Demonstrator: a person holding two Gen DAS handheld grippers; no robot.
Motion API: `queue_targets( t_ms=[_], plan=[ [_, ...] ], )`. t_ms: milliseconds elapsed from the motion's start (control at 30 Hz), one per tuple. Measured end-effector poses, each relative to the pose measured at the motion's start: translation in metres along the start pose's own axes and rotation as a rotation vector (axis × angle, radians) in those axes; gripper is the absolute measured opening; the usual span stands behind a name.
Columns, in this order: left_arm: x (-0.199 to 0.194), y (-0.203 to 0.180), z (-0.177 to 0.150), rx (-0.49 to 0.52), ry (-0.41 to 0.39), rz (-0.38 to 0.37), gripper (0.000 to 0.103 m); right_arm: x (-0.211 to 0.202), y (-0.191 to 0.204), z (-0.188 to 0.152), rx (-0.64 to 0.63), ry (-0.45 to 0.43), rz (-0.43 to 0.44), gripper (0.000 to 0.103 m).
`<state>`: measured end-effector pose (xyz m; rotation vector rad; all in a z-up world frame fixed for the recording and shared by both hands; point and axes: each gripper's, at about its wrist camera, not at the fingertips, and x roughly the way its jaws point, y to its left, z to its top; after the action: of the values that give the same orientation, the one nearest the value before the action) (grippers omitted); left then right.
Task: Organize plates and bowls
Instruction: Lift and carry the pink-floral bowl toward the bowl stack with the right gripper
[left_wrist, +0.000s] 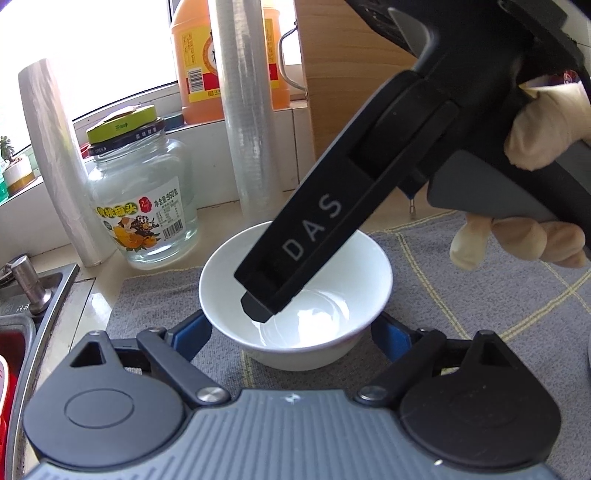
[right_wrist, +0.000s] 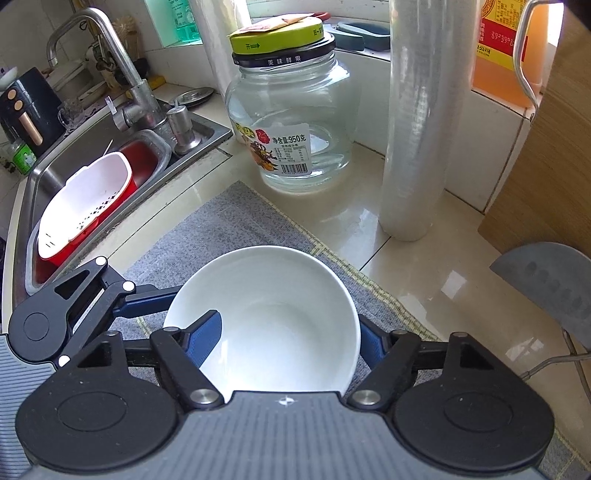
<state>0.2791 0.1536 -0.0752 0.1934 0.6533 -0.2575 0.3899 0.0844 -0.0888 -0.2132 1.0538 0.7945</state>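
Observation:
A white bowl (left_wrist: 295, 291) stands upright on a grey checked mat (left_wrist: 461, 280). My left gripper (left_wrist: 291, 328) is open, its blue fingers on either side of the bowl's base. My right gripper (right_wrist: 291, 339) reaches down over the bowl (right_wrist: 273, 321); one blue finger (right_wrist: 205, 338) is inside the bowl and the other outside the right wall, straddling the rim. I cannot tell whether the pads press the wall. In the left wrist view the right gripper's black finger (left_wrist: 295, 258) dips into the bowl.
A glass jar with a green lid (right_wrist: 291, 122) and a roll of cling film (right_wrist: 417, 122) stand behind the bowl. A sink (right_wrist: 199, 125) with a white colander (right_wrist: 85, 206) in a red basin lies left. An orange bottle (left_wrist: 195, 59) is on the sill.

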Motion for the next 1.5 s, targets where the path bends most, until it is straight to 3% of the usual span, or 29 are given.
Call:
queue_targets(
  t_ms=[767,1167,1500],
  plan=[
    [-0.009,-0.003,0.003,0.011,0.011,-0.028,0.09,-0.015,0.004,-0.007,-0.008,-0.002,0.003,0.08],
    [-0.047,-0.013,0.012,0.046,0.019,-0.081,0.091,-0.057,0.018,-0.027,-0.005,-0.004,0.007,0.08],
    [-0.082,-0.035,0.013,0.083,0.015,-0.14,0.091,-0.099,0.032,-0.063,0.003,-0.028,-0.022,0.08]
  ],
)
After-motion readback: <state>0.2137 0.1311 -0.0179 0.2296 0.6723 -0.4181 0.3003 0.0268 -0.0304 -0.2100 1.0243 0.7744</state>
